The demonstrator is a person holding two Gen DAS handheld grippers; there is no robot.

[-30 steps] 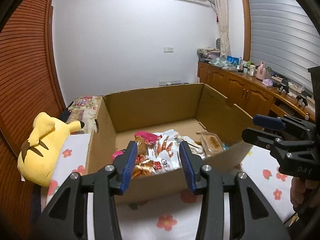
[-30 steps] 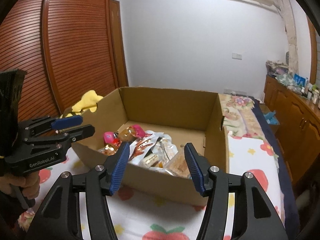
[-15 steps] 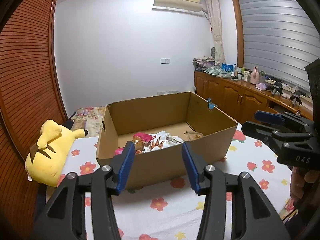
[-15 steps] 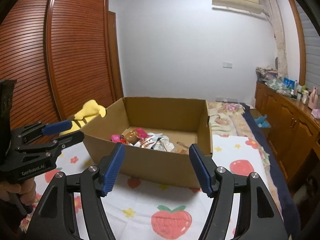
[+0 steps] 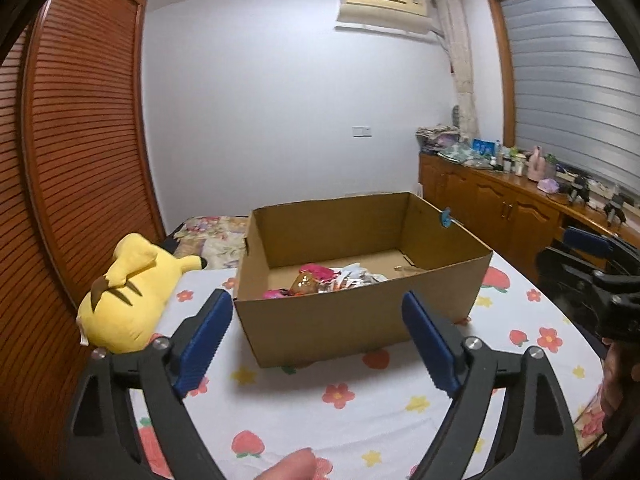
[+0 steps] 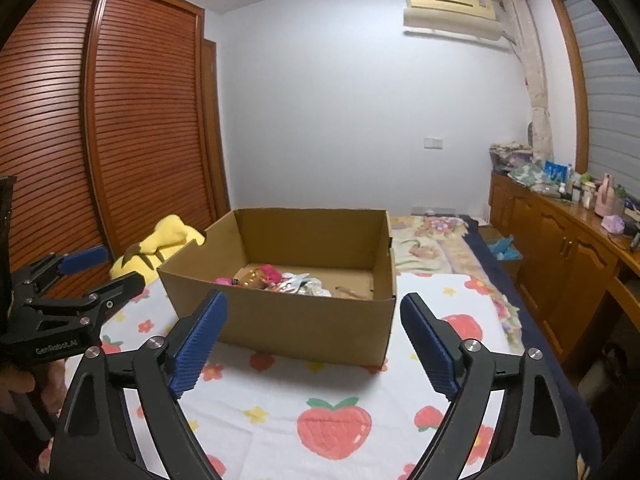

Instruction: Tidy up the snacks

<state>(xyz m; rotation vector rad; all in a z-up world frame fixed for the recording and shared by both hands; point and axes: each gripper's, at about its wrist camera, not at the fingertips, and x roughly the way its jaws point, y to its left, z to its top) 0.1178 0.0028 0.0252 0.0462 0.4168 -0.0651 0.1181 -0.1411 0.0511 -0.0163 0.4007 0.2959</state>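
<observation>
Opening wide, the left tongs (image 5: 318, 342) have nothing between their blue pads, and they touch nothing. The right tongs (image 6: 314, 344) are opening wide too, with nothing between them. Both sets hang over the bed (image 5: 360, 412), which has a white cover with flowers and strawberries on it.

Just past the tongs sits a big cardboard box (image 5: 360, 320) on the bed. The snacks (image 5: 332, 278) lie in a small pile on the bottom of the box, pink and shiny packets all mixed together.

A yellow plush toy (image 5: 128, 304) lies beside the box, next to the brown wardrobe doors (image 5: 76, 152).

The left camera shows the whole toy and the right tongs off at its right edge. It also shows a fingertip (image 5: 292, 466) at the very bottom. The right camera shows only part of the toy behind the box. It shows the left tongs at its left edge with a hand (image 6: 24, 386) holding them. It also shows more of the flowery blanket (image 6: 432, 240) behind the box and the wooden cupboards (image 6: 560, 256) along the far wall.
</observation>
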